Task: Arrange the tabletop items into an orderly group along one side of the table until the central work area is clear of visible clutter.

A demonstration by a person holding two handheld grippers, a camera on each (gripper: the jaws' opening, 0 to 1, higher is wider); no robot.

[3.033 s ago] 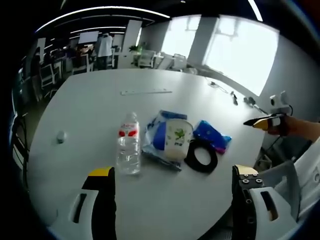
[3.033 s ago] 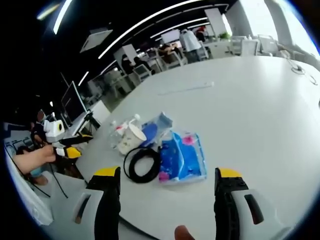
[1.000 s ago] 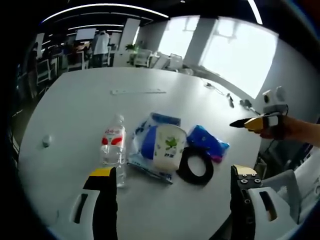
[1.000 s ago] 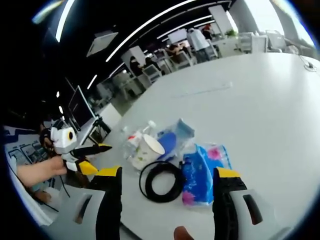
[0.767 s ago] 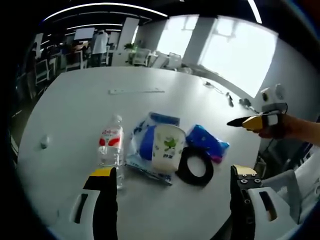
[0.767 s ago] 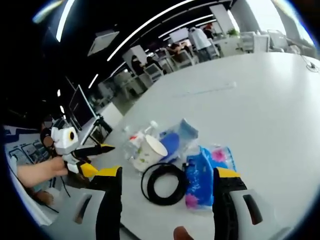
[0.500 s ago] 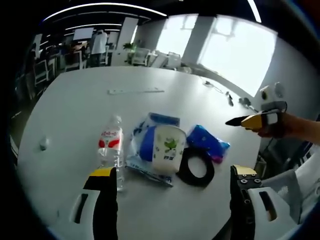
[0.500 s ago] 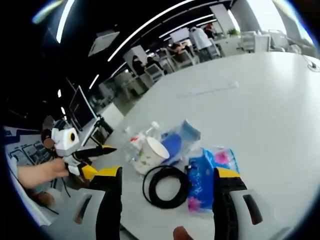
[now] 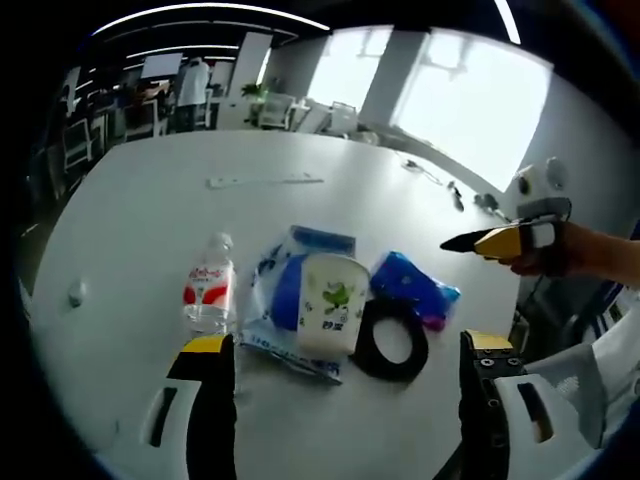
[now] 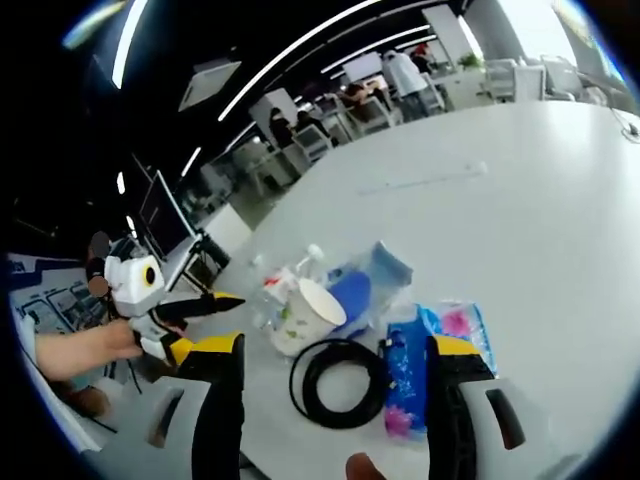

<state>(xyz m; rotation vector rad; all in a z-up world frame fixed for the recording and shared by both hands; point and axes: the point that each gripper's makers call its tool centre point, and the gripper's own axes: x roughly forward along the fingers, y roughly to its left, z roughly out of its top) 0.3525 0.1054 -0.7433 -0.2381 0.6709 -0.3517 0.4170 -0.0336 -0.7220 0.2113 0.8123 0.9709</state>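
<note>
A cluster lies on the white table (image 9: pixel 150 210): a clear water bottle (image 9: pixel 207 290) with a red label, a white paper cup (image 9: pixel 328 318) on its side over a blue and clear bag (image 9: pixel 285 285), a black cable coil (image 9: pixel 390 340) and a blue tissue pack (image 9: pixel 412 288). My left gripper (image 9: pixel 345 345) hangs open just short of them, holding nothing. The right gripper (image 9: pixel 500 240) comes in from the right, held by a hand. In the right gripper view the cup (image 10: pixel 305 315), bottle (image 10: pixel 280 285), coil (image 10: pixel 340 380) and tissue pack (image 10: pixel 435 365) lie ahead of my open right gripper (image 10: pixel 333 345).
A long ruler (image 9: pixel 265 181) lies farther back on the table, and a small pale object (image 9: pixel 75 293) sits near the left edge. Cables lie at the far right rim (image 9: pixel 455 190). Office chairs, desks and people stand beyond the table. The left gripper (image 10: pixel 175 315) shows at the left.
Both cameras have drifted nearer, so the cluster sits closer and lower in each view. The items themselves have not moved, and both grippers stay open.
</note>
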